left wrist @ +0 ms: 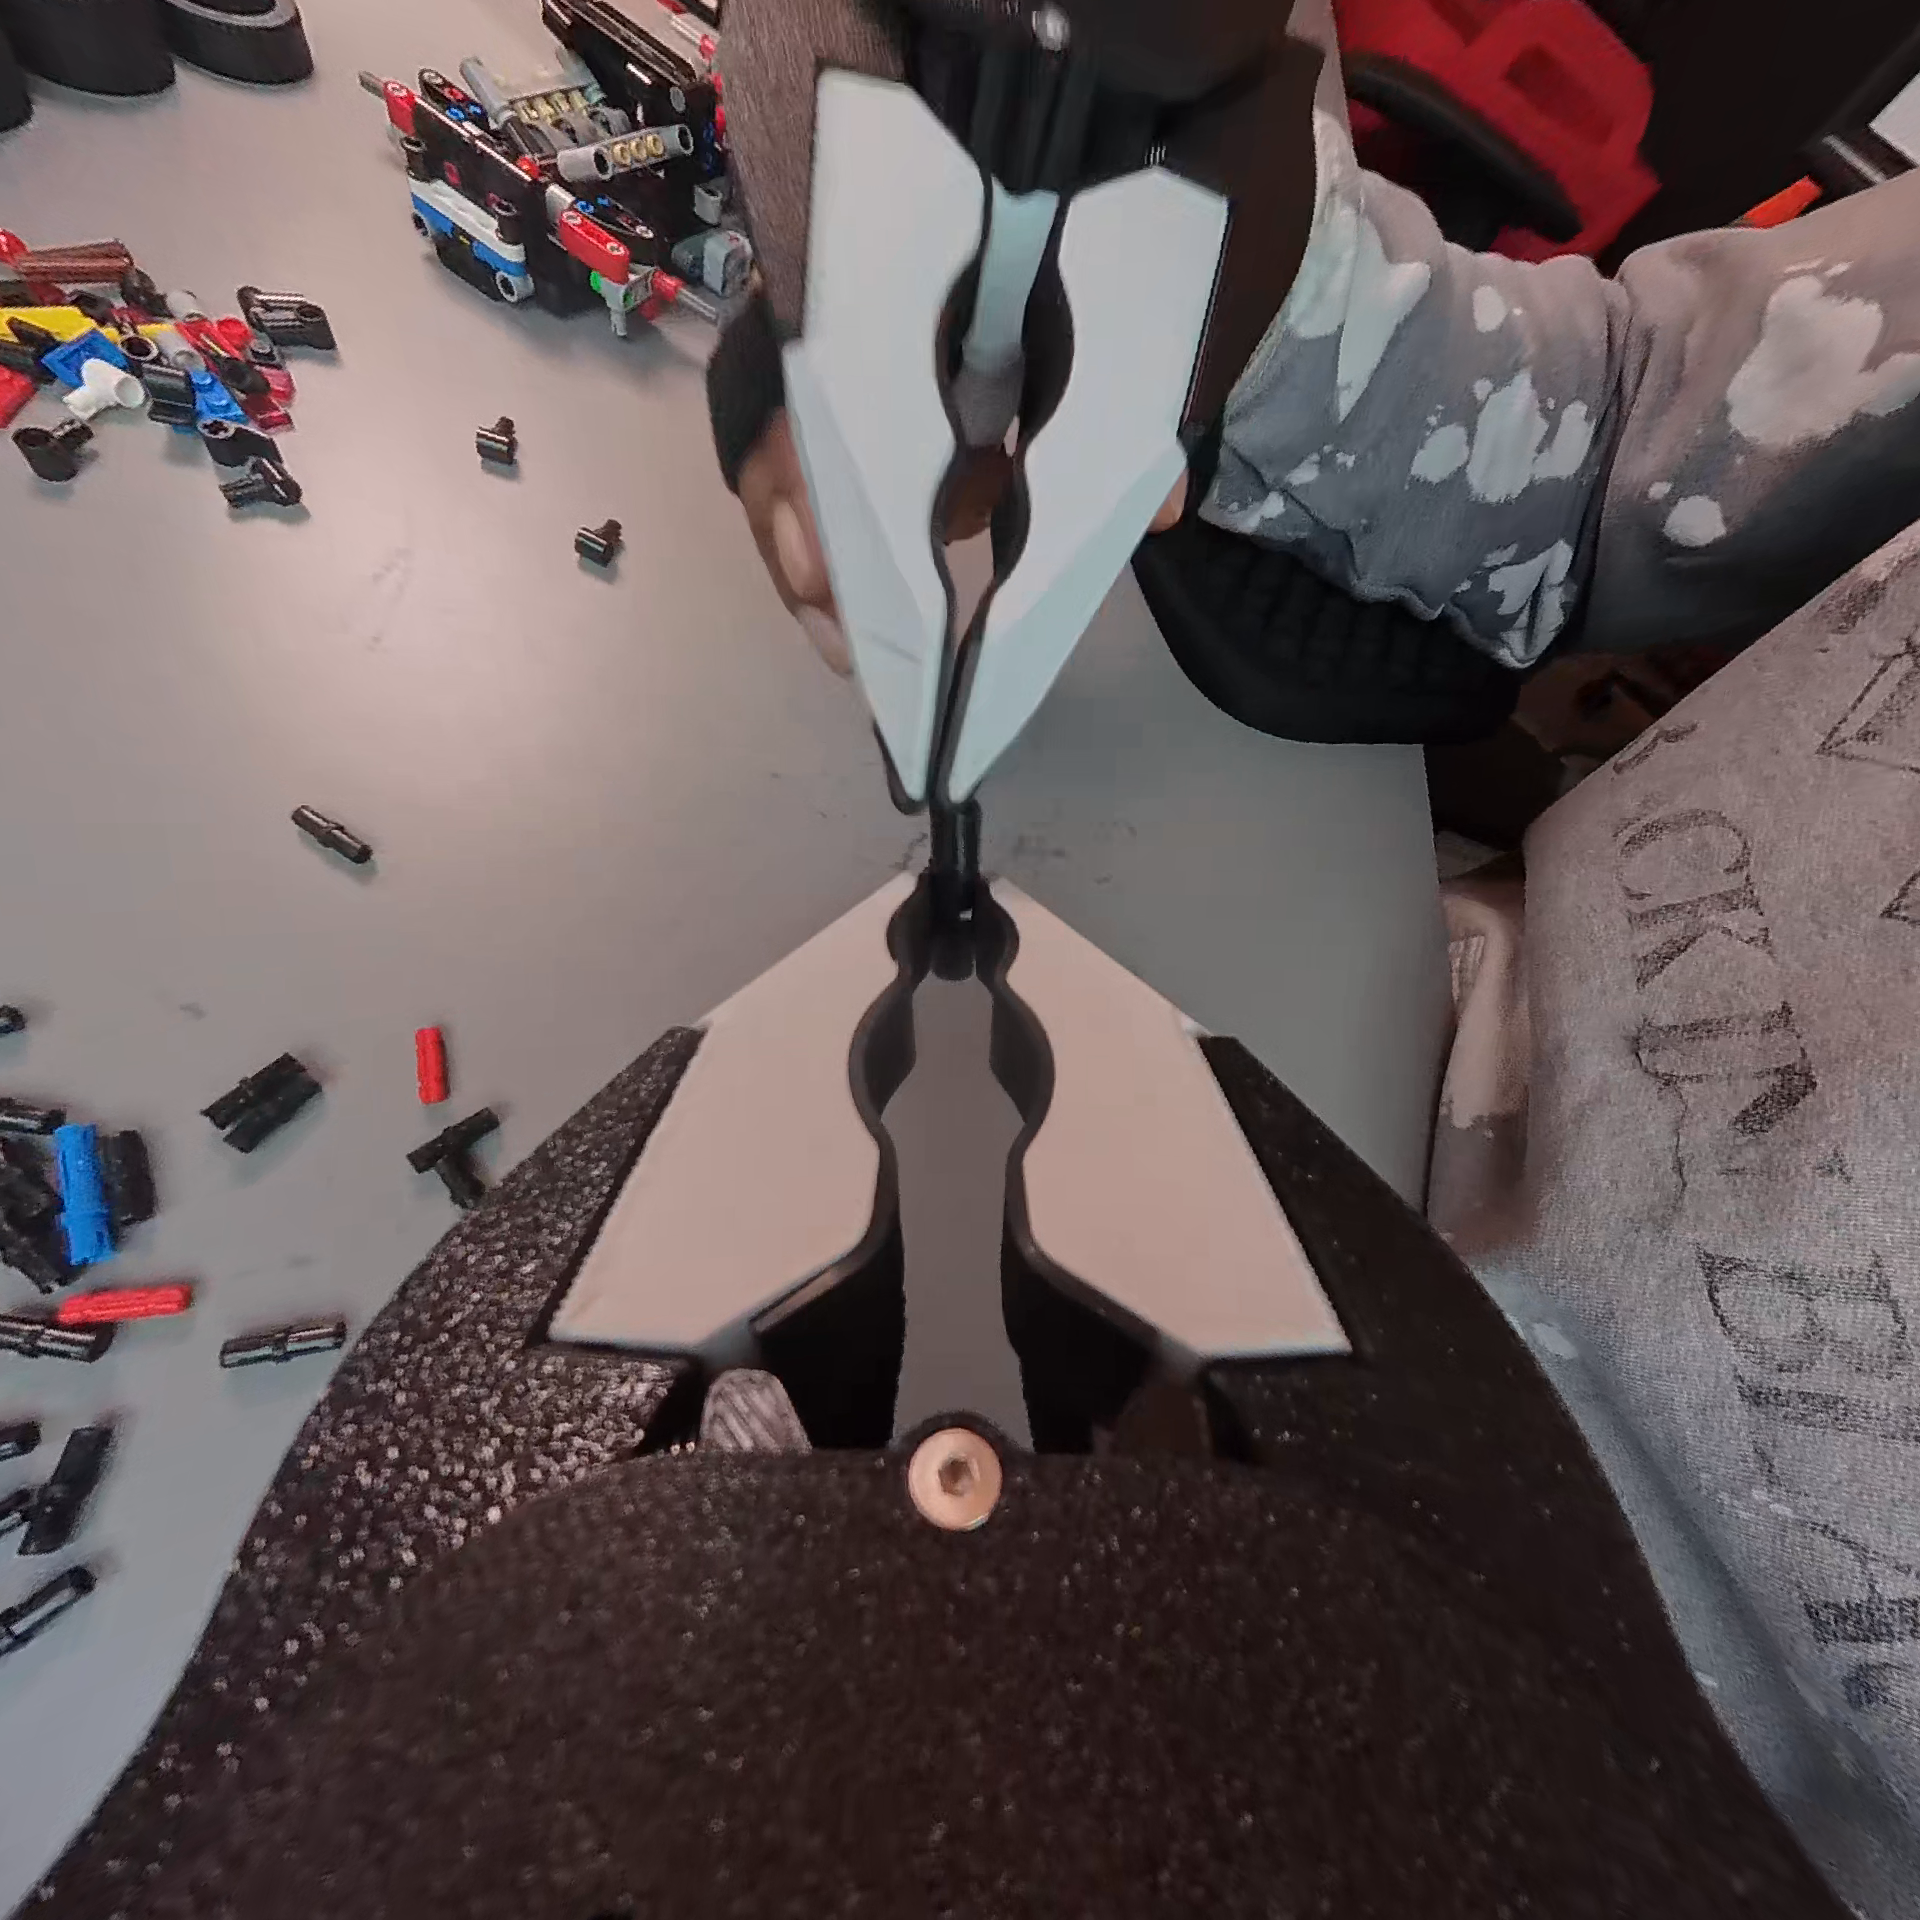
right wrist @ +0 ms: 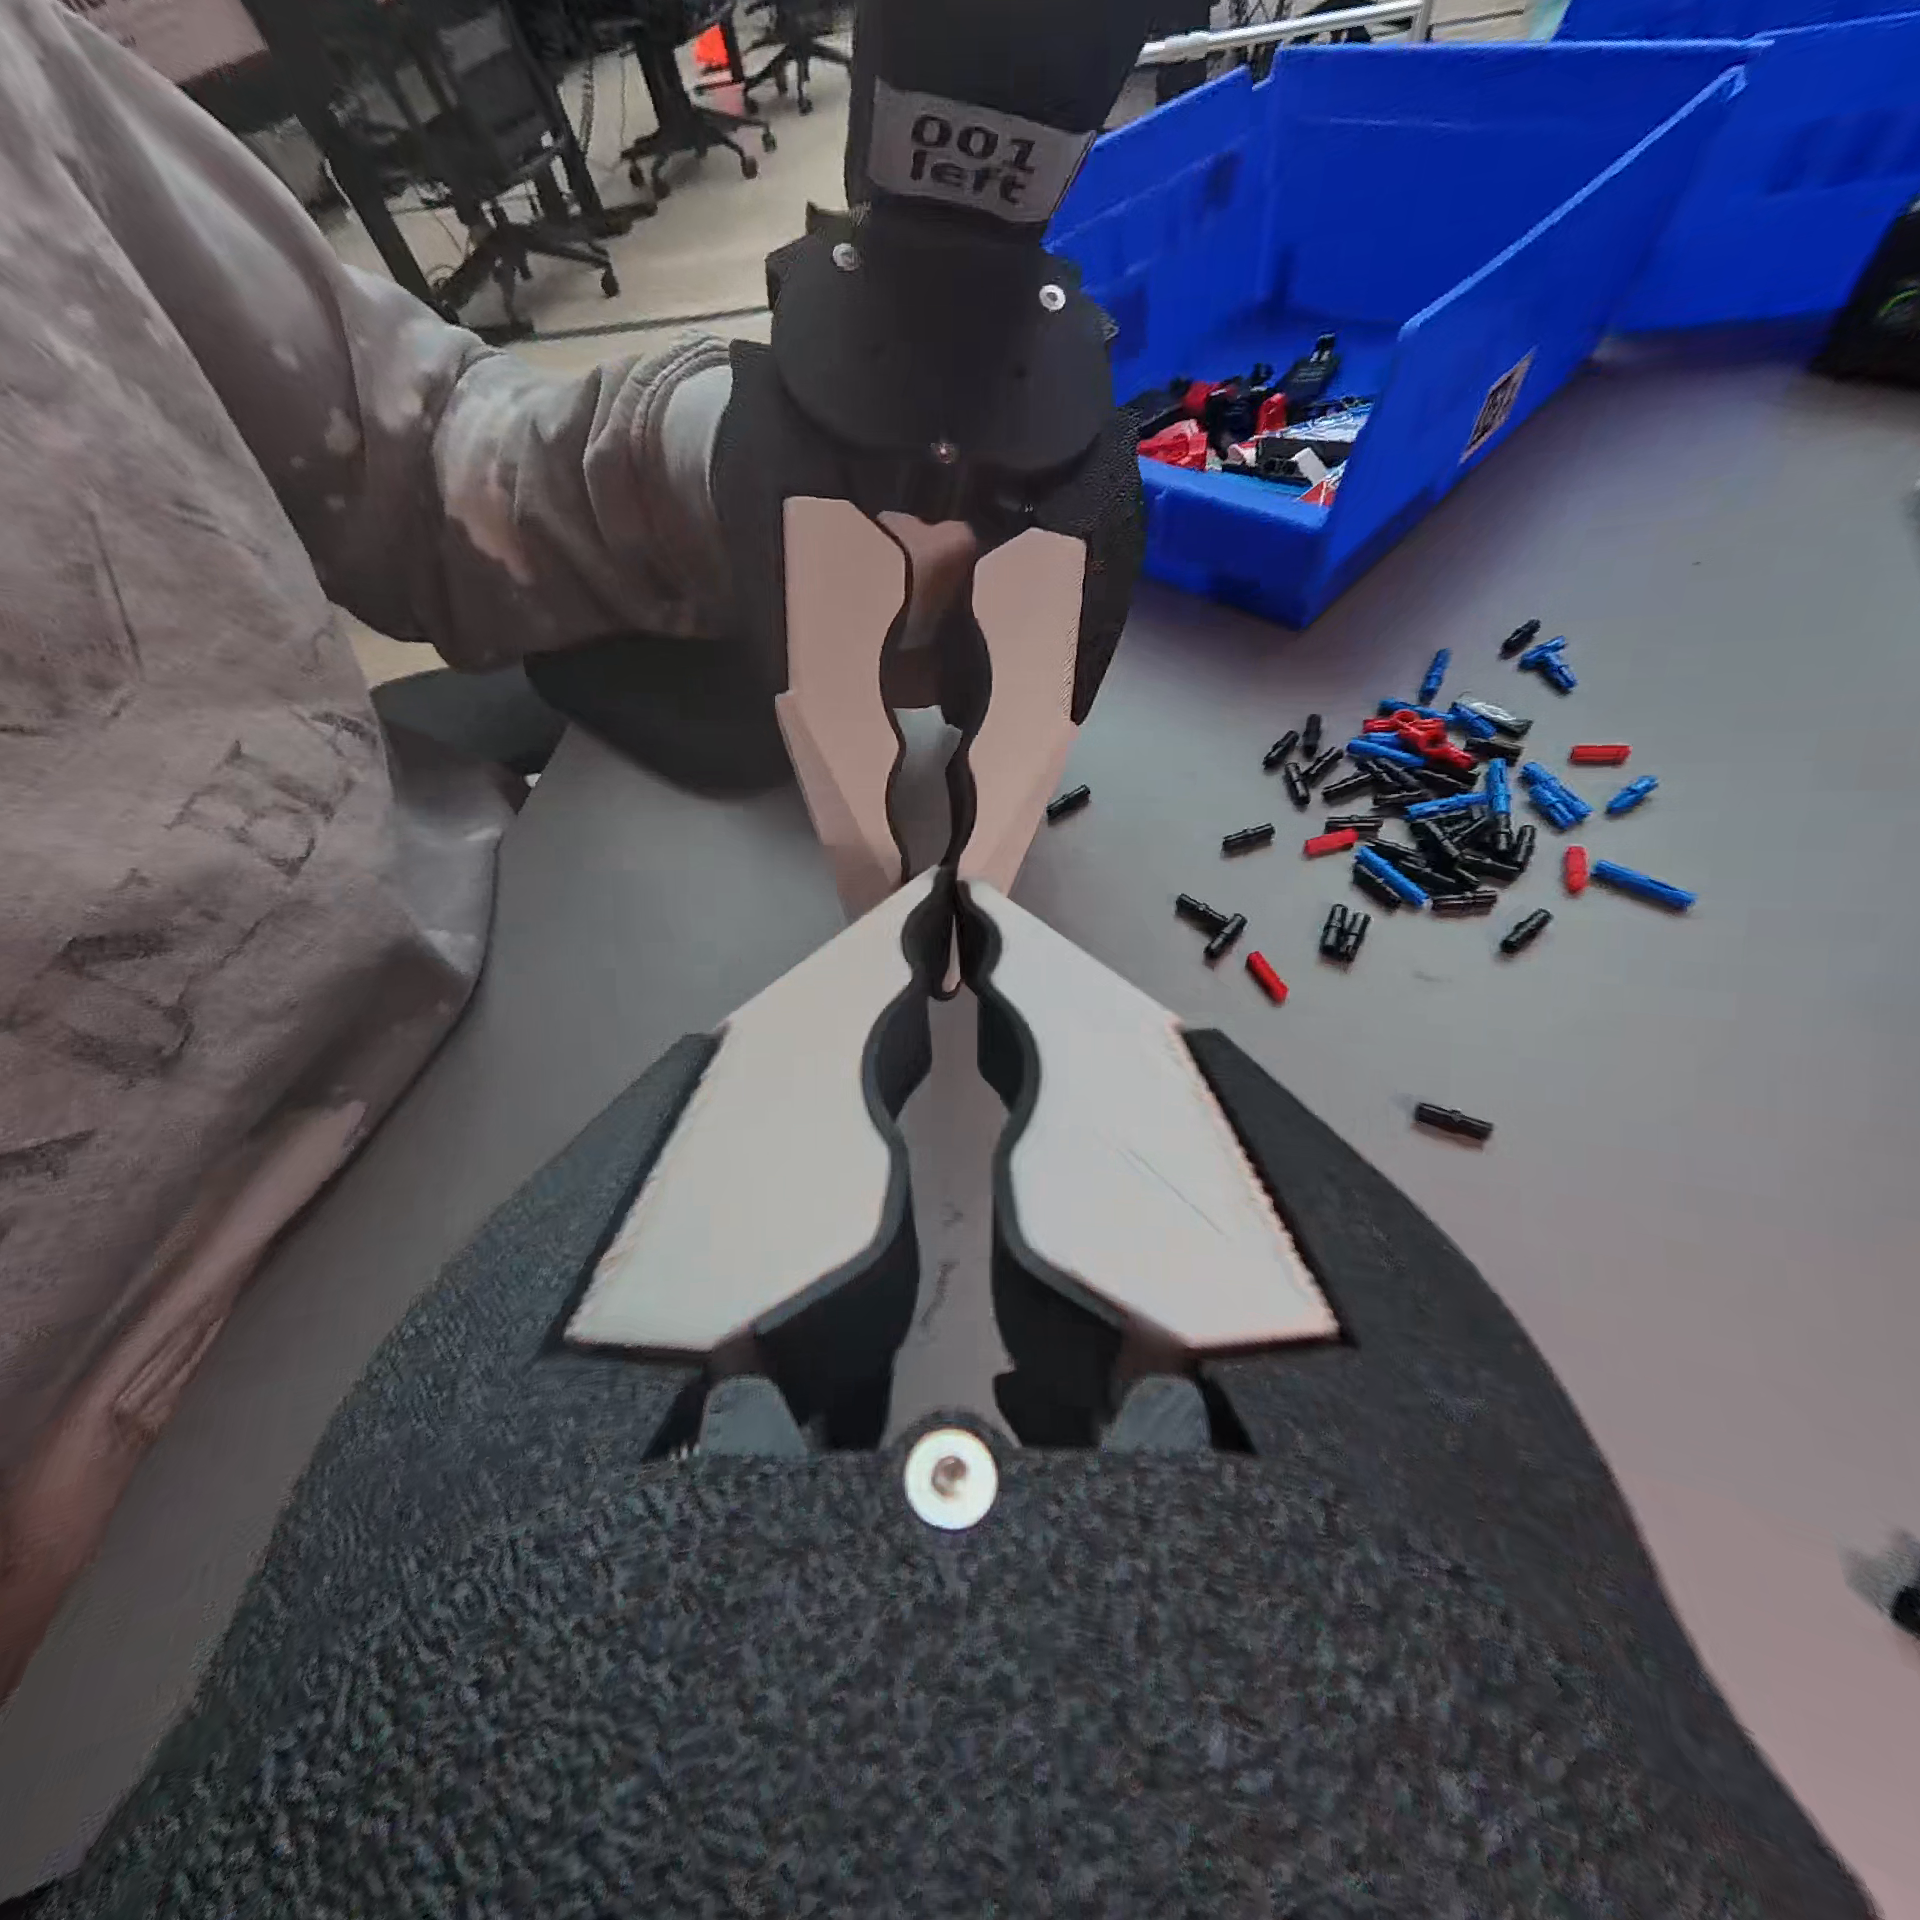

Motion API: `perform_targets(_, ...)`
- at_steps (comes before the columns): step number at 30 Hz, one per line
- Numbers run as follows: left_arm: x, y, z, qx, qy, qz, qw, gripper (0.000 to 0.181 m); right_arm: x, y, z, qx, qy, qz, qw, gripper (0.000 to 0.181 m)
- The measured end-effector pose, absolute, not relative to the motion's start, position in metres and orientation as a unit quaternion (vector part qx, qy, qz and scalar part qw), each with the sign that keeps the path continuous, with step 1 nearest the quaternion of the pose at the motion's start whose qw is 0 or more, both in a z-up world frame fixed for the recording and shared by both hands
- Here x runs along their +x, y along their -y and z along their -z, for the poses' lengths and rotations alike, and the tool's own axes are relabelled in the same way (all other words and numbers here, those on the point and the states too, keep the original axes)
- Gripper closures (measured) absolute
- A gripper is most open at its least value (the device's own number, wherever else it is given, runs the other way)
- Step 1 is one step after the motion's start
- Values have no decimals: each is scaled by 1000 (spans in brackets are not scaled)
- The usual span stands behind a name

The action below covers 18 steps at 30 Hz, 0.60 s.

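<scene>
Here both grippers' jaws pinch one black pin (left wrist: 954,844) tip-to-tip.

Setting: an office-style lab or workshop. We log a grey worktable (right wrist: 1558,1299); blue parts bins (right wrist: 1455,312) beyond the fingers to the right; loose plastic building pins (right wrist: 1455,821) right of the fingertips; a half-built brick assembly (left wrist: 561,197) far left; rolling office chairs (right wrist: 520,156) behind.

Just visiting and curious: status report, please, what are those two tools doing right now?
Left tool and right tool both shut, tip to tip, on one small black pin. Held above the grey table. Loose pins and blue bin off to the side, nothing between.
</scene>
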State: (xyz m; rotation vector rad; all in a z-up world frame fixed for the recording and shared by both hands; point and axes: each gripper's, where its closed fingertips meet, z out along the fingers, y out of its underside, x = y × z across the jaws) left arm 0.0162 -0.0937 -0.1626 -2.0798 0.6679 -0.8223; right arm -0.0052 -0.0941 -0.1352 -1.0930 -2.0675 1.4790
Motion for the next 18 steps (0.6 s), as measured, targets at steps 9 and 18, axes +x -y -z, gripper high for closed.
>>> perform_targets(9,4,93,115,-750,-211,414,471,176,11,91,142,-380,741,-534,148,181)
perform_targets(18,11,95,135,-777,-245,373,443,176,3,84,117,-395,689,-582,175,165)
